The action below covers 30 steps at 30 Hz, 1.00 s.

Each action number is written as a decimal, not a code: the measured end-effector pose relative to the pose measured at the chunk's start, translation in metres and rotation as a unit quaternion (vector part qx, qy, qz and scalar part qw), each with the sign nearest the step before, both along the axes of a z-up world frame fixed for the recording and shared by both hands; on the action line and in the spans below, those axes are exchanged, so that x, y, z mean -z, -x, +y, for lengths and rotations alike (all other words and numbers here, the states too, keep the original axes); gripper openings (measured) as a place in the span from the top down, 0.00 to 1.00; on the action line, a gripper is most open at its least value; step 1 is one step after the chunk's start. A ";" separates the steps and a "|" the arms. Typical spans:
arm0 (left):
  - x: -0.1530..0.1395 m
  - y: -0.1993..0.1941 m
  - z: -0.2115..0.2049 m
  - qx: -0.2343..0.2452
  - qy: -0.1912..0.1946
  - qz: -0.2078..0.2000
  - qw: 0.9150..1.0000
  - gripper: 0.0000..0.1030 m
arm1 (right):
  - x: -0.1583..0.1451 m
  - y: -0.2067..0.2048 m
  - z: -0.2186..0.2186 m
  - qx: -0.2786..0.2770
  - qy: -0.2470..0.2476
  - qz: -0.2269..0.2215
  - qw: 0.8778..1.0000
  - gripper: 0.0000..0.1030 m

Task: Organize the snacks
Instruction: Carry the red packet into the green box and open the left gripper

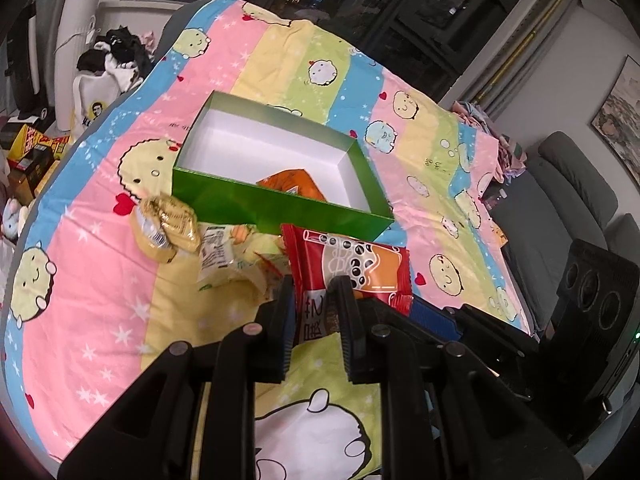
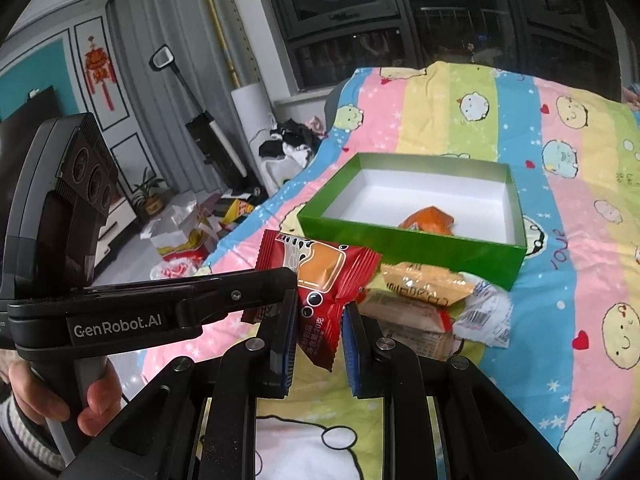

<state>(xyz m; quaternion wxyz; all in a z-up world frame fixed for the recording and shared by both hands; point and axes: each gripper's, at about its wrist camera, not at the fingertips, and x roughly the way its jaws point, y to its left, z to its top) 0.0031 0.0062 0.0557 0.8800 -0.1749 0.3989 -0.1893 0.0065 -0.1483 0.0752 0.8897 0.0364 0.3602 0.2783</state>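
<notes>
A red snack packet (image 1: 352, 264) hangs above the bed, pinched from both sides. My left gripper (image 1: 314, 292) is shut on its lower edge. My right gripper (image 2: 320, 312) is shut on the same red packet (image 2: 324, 276). The left gripper (image 2: 280, 280) reaches in from the left in the right wrist view. Beyond stands an open green box (image 1: 280, 204) with one orange packet (image 1: 296, 184) inside. A gold packet (image 1: 168, 224) and a pale packet (image 1: 224, 252) lie in front of the box. The box (image 2: 412, 244) and orange packet (image 2: 430, 220) also show in the right wrist view.
A striped cartoon quilt (image 1: 100, 280) covers the bed. More loose packets (image 2: 424, 284) lie beside the box. A grey sofa (image 1: 568, 184) stands to the right of the bed, and bags (image 2: 180, 236) and clothes (image 2: 288, 140) clutter the floor on the left. A hand (image 2: 92, 408) holds the left gripper.
</notes>
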 end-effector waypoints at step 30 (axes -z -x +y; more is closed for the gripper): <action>-0.022 -0.051 -0.028 0.023 -0.022 -0.023 0.999 0.83 | -0.013 -0.038 -0.024 0.028 -0.015 -0.024 0.999 0.79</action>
